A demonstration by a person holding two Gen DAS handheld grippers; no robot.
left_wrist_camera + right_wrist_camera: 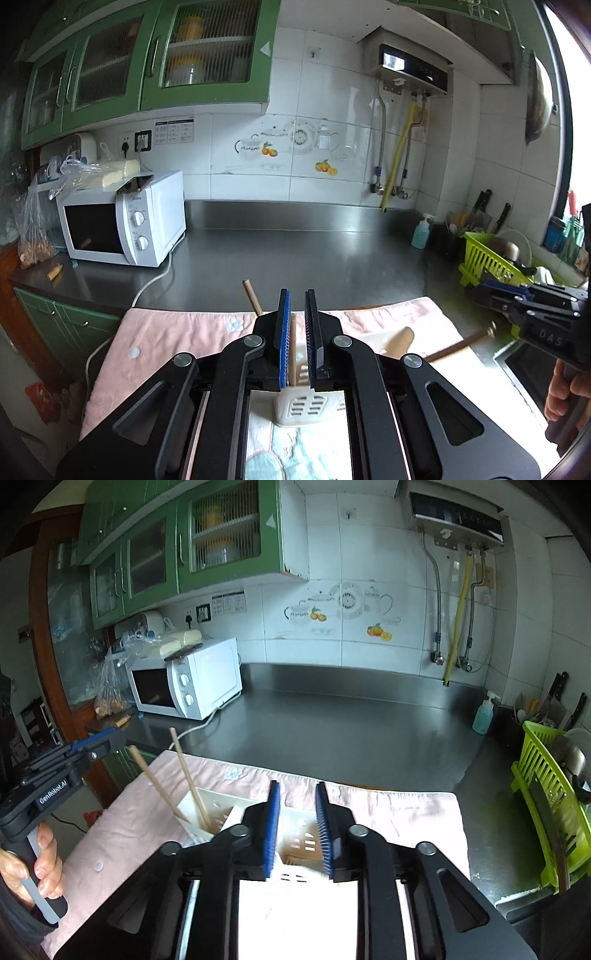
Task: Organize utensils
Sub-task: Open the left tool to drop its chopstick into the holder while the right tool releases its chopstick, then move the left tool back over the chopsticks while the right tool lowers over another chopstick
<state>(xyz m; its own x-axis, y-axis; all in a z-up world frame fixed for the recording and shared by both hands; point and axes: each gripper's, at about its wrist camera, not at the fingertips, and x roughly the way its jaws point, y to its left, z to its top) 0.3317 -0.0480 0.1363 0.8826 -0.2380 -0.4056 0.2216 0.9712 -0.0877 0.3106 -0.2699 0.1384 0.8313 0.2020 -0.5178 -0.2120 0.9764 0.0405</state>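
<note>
A cream slotted utensil holder point(307, 405) stands on a pink towel point(177, 336). My left gripper point(297, 295) is shut on a thin wooden stick point(293, 350) that stands upright in the holder. Another wooden stick point(252, 296) leans behind the left finger. A thick wooden handle point(400, 341) and a wooden utensil handle point(461, 344) lean out to the right. My right gripper point(297, 788) is open and empty above the holder point(295, 834). Two wooden sticks point(186, 775) lean out of its left compartment.
A white microwave point(122, 221) stands at the back left of the steel counter point(295, 251). A blue soap bottle point(421, 232), a knife block and a green dish rack point(487, 262) with dishes stand at the right. A sink edge point(517, 365) lies right of the towel.
</note>
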